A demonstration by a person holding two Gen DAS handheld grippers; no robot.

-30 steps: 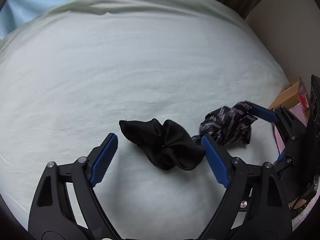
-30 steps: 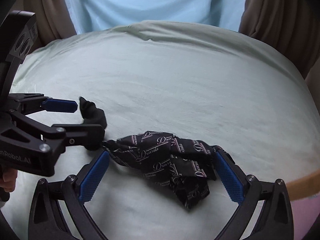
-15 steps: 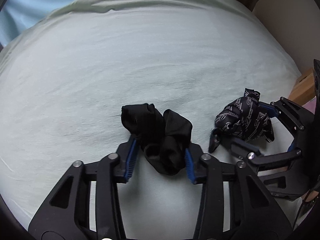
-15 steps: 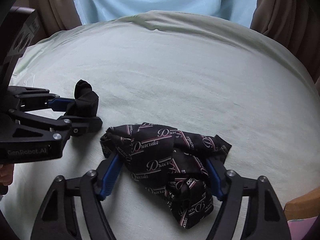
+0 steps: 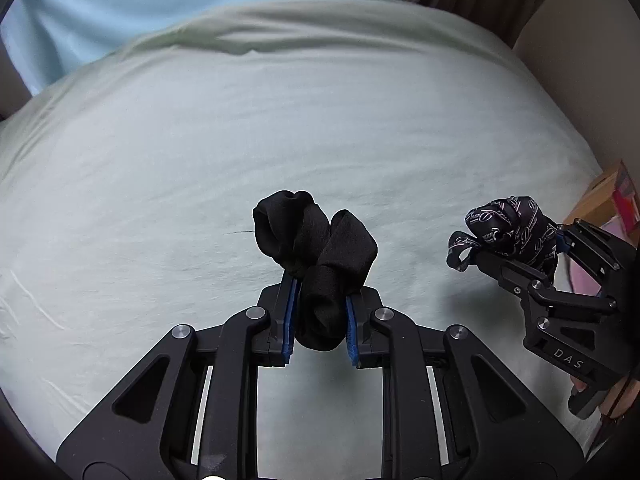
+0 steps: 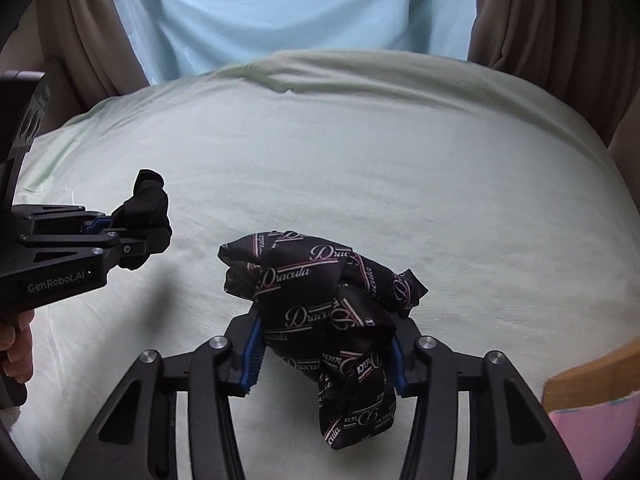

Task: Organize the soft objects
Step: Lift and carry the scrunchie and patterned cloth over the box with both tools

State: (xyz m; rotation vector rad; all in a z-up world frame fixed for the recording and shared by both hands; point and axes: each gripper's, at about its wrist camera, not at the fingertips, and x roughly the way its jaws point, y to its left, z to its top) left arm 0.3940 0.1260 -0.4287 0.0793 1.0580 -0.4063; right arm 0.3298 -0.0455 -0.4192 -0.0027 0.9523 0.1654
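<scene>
My left gripper [image 5: 319, 322] is shut on a plain black cloth [image 5: 316, 248], bunched between the blue pads and lifted off the pale green bed sheet [image 5: 280, 120]. My right gripper [image 6: 323, 354] is shut on a black printed cloth [image 6: 324, 312] with white "Dracula" lettering, also held above the sheet. Each gripper shows in the other view: the right one with its printed cloth [image 5: 508, 228] at the right, the left one with the black cloth [image 6: 146, 208] at the left.
The bed [image 6: 360, 140] fills both views, with brown curtains [image 6: 560, 20] and a light blue window [image 6: 300, 8] behind it. A wooden edge with pink items [image 6: 596, 396] lies at the right, off the bed.
Both grippers closed on their cloths and lifted them off the sheet. The cloths now hang bunched in the jaws, and the grippers have moved apart.
</scene>
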